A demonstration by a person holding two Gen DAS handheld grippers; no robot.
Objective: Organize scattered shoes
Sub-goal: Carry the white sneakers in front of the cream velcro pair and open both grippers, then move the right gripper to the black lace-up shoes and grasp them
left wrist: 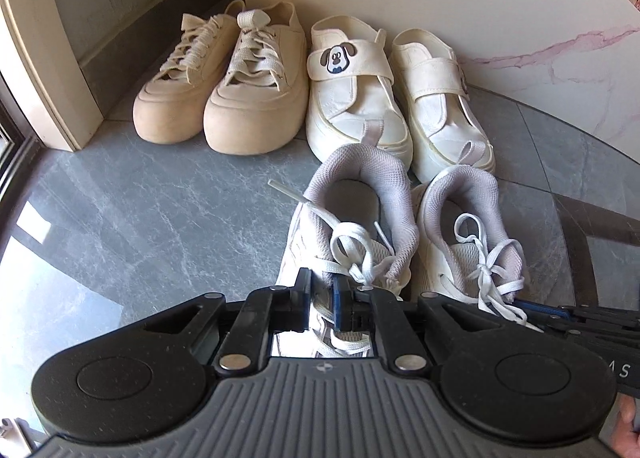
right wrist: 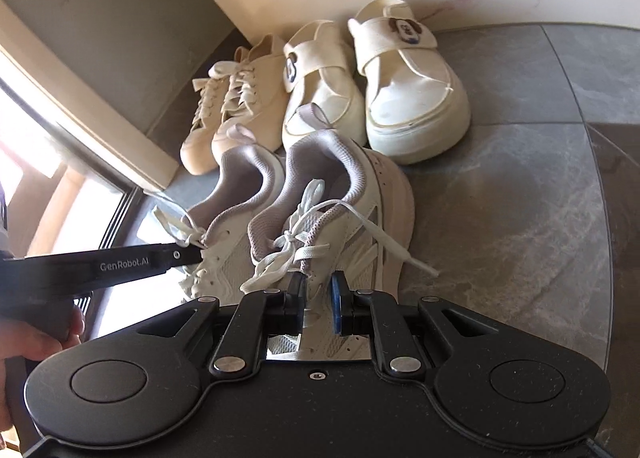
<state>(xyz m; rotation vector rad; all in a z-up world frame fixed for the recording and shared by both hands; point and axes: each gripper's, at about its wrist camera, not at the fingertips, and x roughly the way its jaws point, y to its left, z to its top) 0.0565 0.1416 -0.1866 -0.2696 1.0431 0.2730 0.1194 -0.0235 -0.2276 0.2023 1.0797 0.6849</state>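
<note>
My left gripper (left wrist: 323, 290) is nearly closed, pinching the left white sneaker (left wrist: 352, 218) at its tongue. My right gripper (right wrist: 316, 290) is likewise narrow, clamped on the right white sneaker (right wrist: 340, 210). Both sit on the grey floor (left wrist: 160, 210), just before the strap shoes (left wrist: 356, 98).

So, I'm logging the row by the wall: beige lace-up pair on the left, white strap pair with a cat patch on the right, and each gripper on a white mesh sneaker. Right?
One slip: the patch on the white strap pair shows a dog, not a cat, as the left wrist view shows. The rest stands.
</note>
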